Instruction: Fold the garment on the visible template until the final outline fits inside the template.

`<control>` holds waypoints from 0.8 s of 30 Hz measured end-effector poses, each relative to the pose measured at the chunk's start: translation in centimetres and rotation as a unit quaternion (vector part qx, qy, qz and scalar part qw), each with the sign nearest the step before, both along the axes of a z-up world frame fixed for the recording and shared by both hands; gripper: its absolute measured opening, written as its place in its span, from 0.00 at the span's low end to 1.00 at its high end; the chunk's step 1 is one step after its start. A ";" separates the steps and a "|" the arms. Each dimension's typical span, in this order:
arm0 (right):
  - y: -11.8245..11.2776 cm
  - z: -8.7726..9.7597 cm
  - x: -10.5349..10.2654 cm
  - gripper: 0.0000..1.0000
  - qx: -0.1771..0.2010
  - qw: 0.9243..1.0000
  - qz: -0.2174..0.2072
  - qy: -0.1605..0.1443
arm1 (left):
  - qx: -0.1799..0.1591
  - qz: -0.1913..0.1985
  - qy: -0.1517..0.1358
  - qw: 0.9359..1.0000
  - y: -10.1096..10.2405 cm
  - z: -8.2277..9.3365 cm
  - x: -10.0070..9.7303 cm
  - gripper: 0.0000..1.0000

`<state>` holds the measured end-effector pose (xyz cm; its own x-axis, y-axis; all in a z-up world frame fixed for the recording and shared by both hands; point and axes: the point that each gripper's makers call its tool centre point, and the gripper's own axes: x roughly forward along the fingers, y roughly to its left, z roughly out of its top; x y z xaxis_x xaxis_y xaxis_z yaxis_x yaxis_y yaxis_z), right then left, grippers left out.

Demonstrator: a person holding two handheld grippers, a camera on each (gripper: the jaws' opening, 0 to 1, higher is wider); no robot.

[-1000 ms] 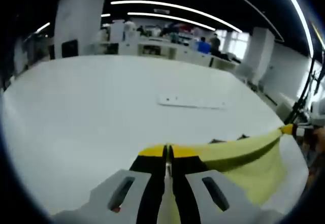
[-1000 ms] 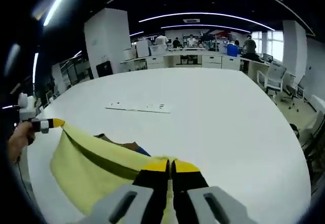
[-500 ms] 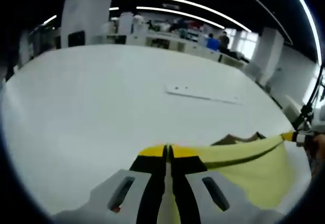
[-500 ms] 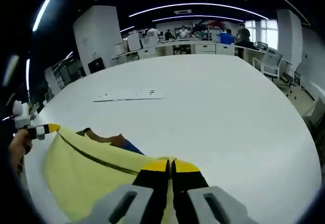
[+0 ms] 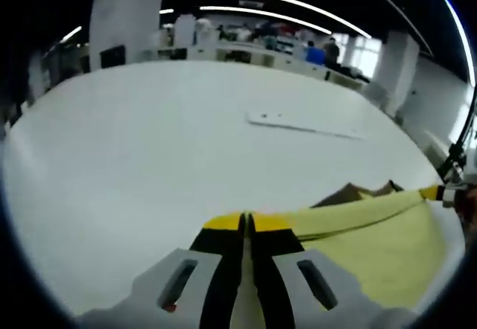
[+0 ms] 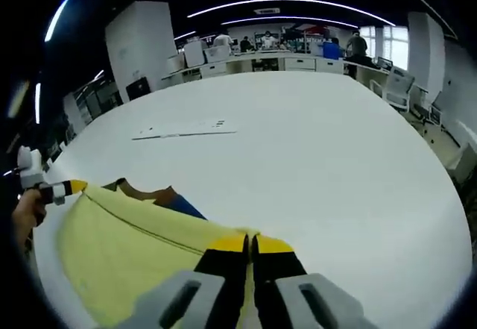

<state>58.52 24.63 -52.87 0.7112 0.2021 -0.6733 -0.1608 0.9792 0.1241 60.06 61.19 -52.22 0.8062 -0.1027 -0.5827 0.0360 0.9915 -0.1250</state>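
Note:
A yellow garment [image 5: 373, 243] hangs stretched between my two grippers above the white table [image 5: 149, 142]. My left gripper [image 5: 247, 223] is shut on one end of its upper edge; my right gripper [image 5: 434, 192] holds the far end at the right of the left gripper view. In the right gripper view the right gripper [image 6: 250, 241] is shut on the garment [image 6: 127, 251], and the left gripper [image 6: 71, 187] pinches the other end at the left, held by a hand [image 6: 26, 213]. Brown and blue fabric [image 6: 160, 197] peeks from behind the yellow edge.
A flat white strip [image 5: 305, 124] lies on the table [image 6: 335, 165] farther out, also the strip [image 6: 186, 129] in the right gripper view. Desks, chairs and people [image 6: 358, 45] stand far behind the table. A black stand [image 5: 455, 161] rises at the right edge.
Both grippers have sunk with the garment toward the table; its stretched top edge sits lower and the cloth spreads wider. More of the brown fabric shows behind it.

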 end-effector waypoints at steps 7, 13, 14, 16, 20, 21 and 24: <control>-0.4 0.1 -0.1 0.07 -0.003 1.000 0.005 0.002 | 0.007 -0.029 -0.030 0.999 -0.1 1.5 0.3 0.02; -0.5 0.8 -0.8 0.19 -0.032 0.998 0.049 -0.009 | 0.023 -0.078 -0.046 0.996 0.4 2.4 0.1 0.22; -0.4 0.9 -1.0 0.20 -0.031 0.998 0.053 -0.011 | 0.035 -0.096 -0.048 0.994 0.3 2.4 0.0 0.25; -0.2 1.0 -1.4 0.22 -0.035 0.997 0.072 -0.012 | 0.052 -0.129 -0.047 0.989 0.1 2.3 -0.5 0.29; 0.2 1.1 -2.1 0.23 -0.057 0.992 0.113 -0.018 | 0.073 -0.188 -0.041 0.979 -0.6 1.8 -1.6 0.32; 0.3 1.1 -2.2 0.23 -0.064 0.990 0.121 -0.020 | 0.083 -0.201 -0.040 0.975 -0.7 1.6 -1.8 0.33; 0.1 0.8 -2.2 0.23 -0.089 0.986 0.139 -0.025 | 0.116 -0.228 -0.033 0.966 -0.8 0.9 -2.1 0.33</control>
<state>56.31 24.74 -52.04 0.6783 0.2764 -0.6808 -0.4276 0.9020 -0.0598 57.91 60.40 -51.30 0.7440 -0.3282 -0.5820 0.4751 0.8723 0.1155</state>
